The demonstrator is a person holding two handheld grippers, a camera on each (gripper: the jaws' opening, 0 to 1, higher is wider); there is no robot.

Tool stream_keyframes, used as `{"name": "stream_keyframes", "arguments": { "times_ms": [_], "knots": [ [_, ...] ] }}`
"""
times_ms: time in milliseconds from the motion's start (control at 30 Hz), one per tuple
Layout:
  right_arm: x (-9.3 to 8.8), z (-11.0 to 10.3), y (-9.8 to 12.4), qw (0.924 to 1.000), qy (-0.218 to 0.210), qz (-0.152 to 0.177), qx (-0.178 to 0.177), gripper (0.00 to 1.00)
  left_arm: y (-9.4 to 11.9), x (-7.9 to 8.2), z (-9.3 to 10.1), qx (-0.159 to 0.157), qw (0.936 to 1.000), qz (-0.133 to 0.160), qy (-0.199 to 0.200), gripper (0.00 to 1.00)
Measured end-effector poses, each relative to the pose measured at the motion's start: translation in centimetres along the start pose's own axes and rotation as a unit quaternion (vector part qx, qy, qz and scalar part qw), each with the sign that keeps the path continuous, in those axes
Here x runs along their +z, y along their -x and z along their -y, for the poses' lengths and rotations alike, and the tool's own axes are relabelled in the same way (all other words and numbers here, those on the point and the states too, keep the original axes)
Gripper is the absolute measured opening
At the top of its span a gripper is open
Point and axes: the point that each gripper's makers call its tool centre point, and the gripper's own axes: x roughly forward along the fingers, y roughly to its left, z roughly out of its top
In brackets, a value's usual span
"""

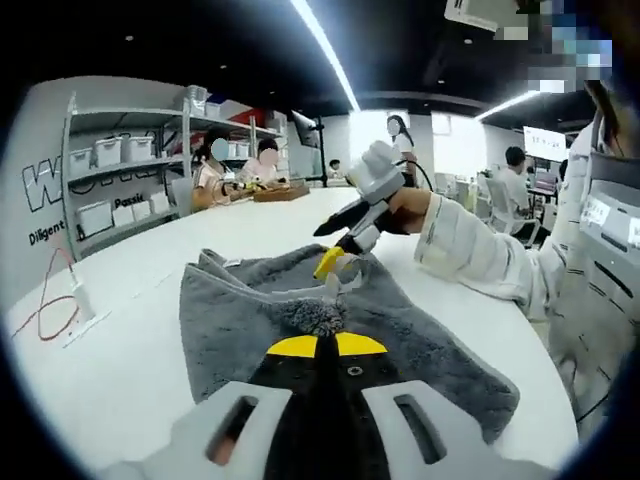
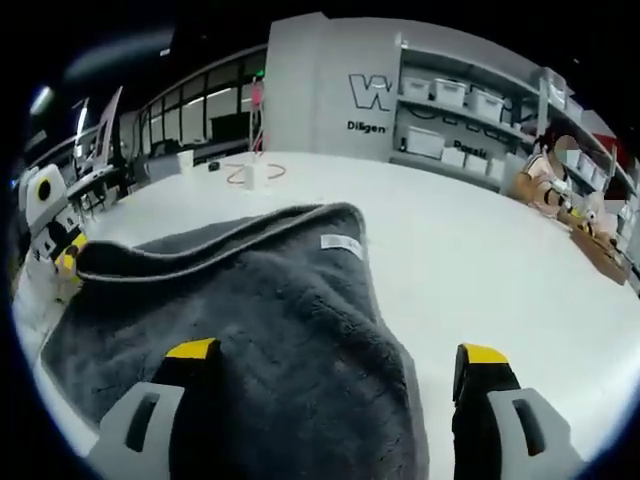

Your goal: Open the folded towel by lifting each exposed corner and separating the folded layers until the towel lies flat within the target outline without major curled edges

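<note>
Your grey towel (image 1: 330, 320) lies on the white table (image 1: 130, 330), still in folded layers. In the left gripper view your left gripper (image 1: 327, 346) sits low over it, yellow-tipped fingers (image 1: 292, 346) pressed together on a tuft of the towel's pile. Beyond it your right gripper (image 1: 338, 252) reaches in from the right at the far edge of the towel, held by your gloved hand (image 1: 455, 245), wrist angled down toward the cloth. You've got bare table on the left, out to a red cable (image 1: 55, 300) and a small white block (image 1: 84, 298), and more bare table past the towel toward the people seated at the far end.

In the right gripper view your right gripper (image 2: 340, 352) has its fingers (image 2: 484, 354) spread wide, one over the towel (image 2: 250, 330), one over bare table (image 2: 480, 260). The towel's upper layer ends in a piped edge (image 2: 215, 252), slightly raised, with a small label (image 2: 340, 243) near its corner. The table is open to the right and far side; shelves (image 2: 460, 120) with white bins stand against the far wall.
</note>
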Motion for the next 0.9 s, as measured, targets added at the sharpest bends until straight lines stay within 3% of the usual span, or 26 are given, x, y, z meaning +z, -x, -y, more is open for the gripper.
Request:
{"name": "stream_keyframes", "arguments": {
  "times_ms": [33, 67, 167, 333, 367, 533, 633, 700, 767, 900],
  "knots": [
    [0.0, 0.0, 0.0, 1.0000, 0.000, 0.000, 0.000, 0.96, 0.1, 0.3, -0.6, 0.018, 0.9998, 0.008, -0.004, 0.02],
    [0.0, 0.0, 0.0, 1.0000, -0.001, 0.000, 0.000, 0.96, 0.7, 1.1, -2.3, 0.057, 0.9978, 0.031, 0.009, 0.02],
    [0.0, 0.0, 0.0, 1.0000, -0.001, -0.001, 0.000, 0.96, 1.8, 1.7, -4.1, 0.101, 0.9932, 0.054, 0.019, 0.02],
    [-0.1, -0.1, -0.1, 1.0000, 0.000, -0.004, 0.001, 0.95, 4.0, 2.1, -7.4, 0.187, 0.9785, 0.079, 0.035, 0.02],
    [-0.1, -0.1, -0.1, 1.0000, 0.001, -0.004, 0.002, 0.95, 4.8, 1.8, -8.6, 0.221, 0.9710, 0.081, 0.045, 0.02],
    [-0.2, -0.2, -0.2, 1.0000, 0.001, -0.005, 0.003, 0.95, 7.6, 0.7, -11.9, 0.323, 0.9425, 0.073, 0.048, 0.02],
    [-0.2, -0.3, -0.2, 1.0000, 0.002, -0.006, 0.005, 0.95, 8.7, -0.7, -13.3, 0.365, 0.9298, 0.037, 0.032, 0.02],
    [-0.2, -0.4, -0.3, 1.0000, 0.002, -0.006, 0.006, 0.95, 8.5, -1.2, -13.6, 0.361, 0.9301, 0.042, 0.049, 0.02],
    [-0.2, -0.4, -0.3, 0.9999, 0.003, -0.007, 0.007, 0.95, 8.7, -1.7, -14.0, 0.372, 0.9260, 0.038, 0.055, 0.02],
    [-0.3, -0.6, -0.4, 0.9999, 0.004, -0.008, 0.009, 0.95, 9.6, -3.9, -15.6, 0.413, 0.9089, -0.010, 0.053, 0.02]
  ]
}}
